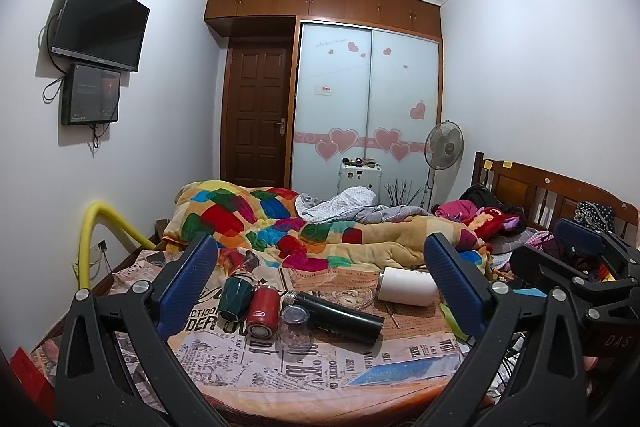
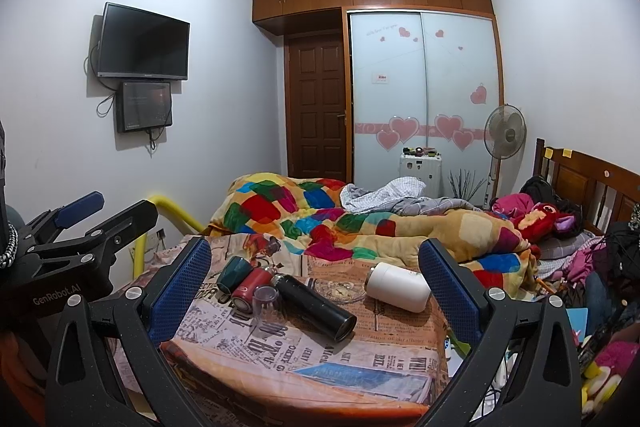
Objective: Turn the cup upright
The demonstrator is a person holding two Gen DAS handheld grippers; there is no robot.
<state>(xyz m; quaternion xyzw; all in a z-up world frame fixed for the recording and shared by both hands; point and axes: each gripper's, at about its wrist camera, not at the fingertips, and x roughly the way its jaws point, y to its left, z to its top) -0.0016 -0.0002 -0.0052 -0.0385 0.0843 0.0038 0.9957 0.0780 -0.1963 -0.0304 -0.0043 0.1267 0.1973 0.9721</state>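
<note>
Several cups lie on their sides on a newspaper-print cloth [image 1: 320, 367] over a table: a dark green cup [image 1: 235, 298], a red cup [image 1: 262, 311], a clear glass [image 1: 295, 327], a long black flask [image 1: 336, 315] and a white cup [image 1: 408, 285]. The right wrist view shows the same: green cup [image 2: 234, 274], red cup [image 2: 250, 287], glass [image 2: 267, 305], black flask [image 2: 314, 305], white cup [image 2: 398, 286]. My left gripper [image 1: 320, 291] is open and empty, back from the cups. My right gripper [image 2: 316, 287] is open and empty too. The left gripper also shows at the left of the right wrist view [image 2: 104, 217].
A clear glass dish [image 2: 338, 289] lies between the flask and the white cup. Behind the table is a bed with a colourful quilt [image 1: 280, 223] and clothes. A yellow pipe [image 1: 90, 239] rises at the left. Clutter lies to the right [image 2: 592, 267].
</note>
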